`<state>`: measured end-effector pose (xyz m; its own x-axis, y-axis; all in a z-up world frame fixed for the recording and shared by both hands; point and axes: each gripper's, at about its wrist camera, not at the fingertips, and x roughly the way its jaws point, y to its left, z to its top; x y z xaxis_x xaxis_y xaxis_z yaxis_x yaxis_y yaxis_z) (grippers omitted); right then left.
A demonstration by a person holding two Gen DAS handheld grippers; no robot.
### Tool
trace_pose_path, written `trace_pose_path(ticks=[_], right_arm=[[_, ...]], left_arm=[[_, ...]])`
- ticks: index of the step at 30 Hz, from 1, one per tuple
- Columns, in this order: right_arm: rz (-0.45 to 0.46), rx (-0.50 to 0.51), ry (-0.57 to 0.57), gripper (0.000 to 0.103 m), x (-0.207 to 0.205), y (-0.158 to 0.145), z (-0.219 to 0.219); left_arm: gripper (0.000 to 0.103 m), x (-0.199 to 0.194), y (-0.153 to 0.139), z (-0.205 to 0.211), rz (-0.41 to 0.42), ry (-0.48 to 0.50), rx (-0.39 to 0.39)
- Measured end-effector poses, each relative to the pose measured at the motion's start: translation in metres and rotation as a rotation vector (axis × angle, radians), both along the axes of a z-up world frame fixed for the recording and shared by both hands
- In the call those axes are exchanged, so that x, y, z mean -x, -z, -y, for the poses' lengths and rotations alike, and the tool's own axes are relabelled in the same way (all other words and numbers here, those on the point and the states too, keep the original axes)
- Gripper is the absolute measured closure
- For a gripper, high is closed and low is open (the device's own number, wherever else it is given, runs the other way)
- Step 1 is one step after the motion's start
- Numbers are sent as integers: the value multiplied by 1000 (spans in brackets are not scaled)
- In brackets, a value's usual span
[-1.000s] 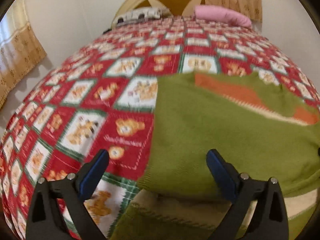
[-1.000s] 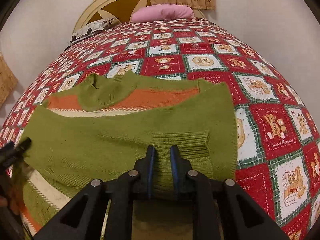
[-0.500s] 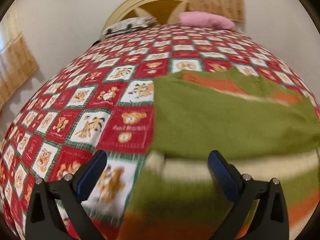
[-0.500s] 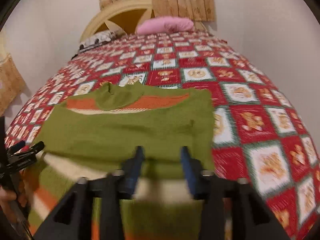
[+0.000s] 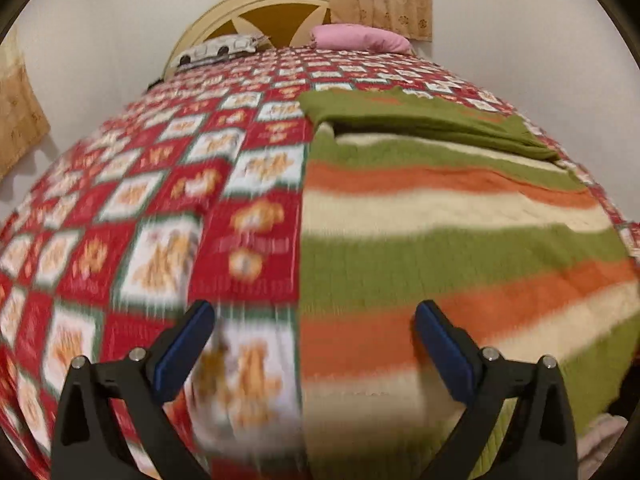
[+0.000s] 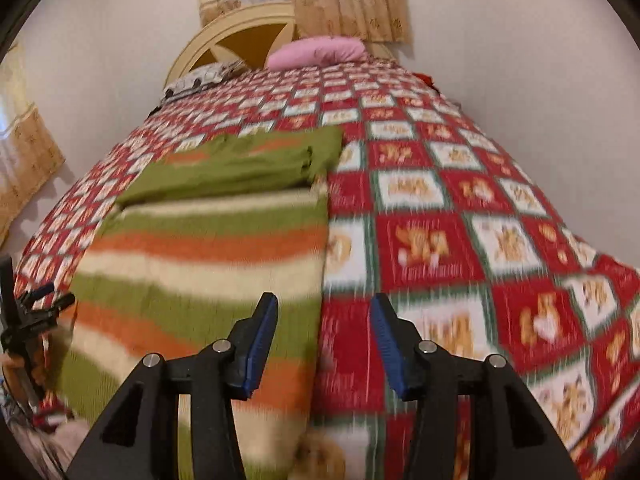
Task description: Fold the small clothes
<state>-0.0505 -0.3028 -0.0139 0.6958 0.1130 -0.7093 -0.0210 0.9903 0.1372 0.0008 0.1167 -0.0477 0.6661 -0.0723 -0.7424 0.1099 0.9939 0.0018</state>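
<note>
A knitted sweater [image 5: 440, 240] with green, orange and cream stripes lies flat on the bed. Its green sleeves [image 5: 420, 120] are folded across the chest at the far end. My left gripper [image 5: 314, 312] hovers open over the sweater's near left edge, nothing between its blue pads. In the right wrist view the sweater [image 6: 200, 248] fills the left half. My right gripper [image 6: 324, 302] hangs open over its right edge, empty, one finger above the knit and one above the quilt. The left gripper [image 6: 56, 296] shows small at the far left, held by a hand.
A red, white and green bear-print quilt [image 5: 140, 200] covers the whole bed. A pink pillow [image 5: 360, 38] and a patterned pillow [image 5: 216, 50] lie by the cream headboard [image 5: 276, 12]. Walls and beige curtains ring the bed. The near views are motion-blurred.
The right gripper let go of the green sleeve cuff and opened. Both grippers drew back toward the bed's near end, so the striped lower body now fills the foreground.
</note>
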Motion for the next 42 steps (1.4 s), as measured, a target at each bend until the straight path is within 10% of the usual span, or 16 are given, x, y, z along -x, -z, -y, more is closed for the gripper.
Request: trace_pose_path(ticks=[17, 21, 25, 29, 34, 42], right_arm=[[-202, -17, -189, 54, 86, 65, -41], [-241, -149, -197, 54, 85, 79, -38], [-239, -191, -186, 54, 85, 87, -37], [-249, -244, -207, 94, 80, 91, -38], [-250, -314, -279, 96, 84, 75, -38], [-89, -542, -318, 96, 68, 16, -21]], left_arm=[[14, 63, 13, 1, -40, 106, 65], [16, 65, 14, 3, -58, 114, 54], [36, 69, 13, 4, -64, 153, 87], [62, 71, 13, 4, -61, 184, 123], [87, 72, 6, 7, -65, 198, 128], [89, 53, -29, 2, -25, 217, 242]])
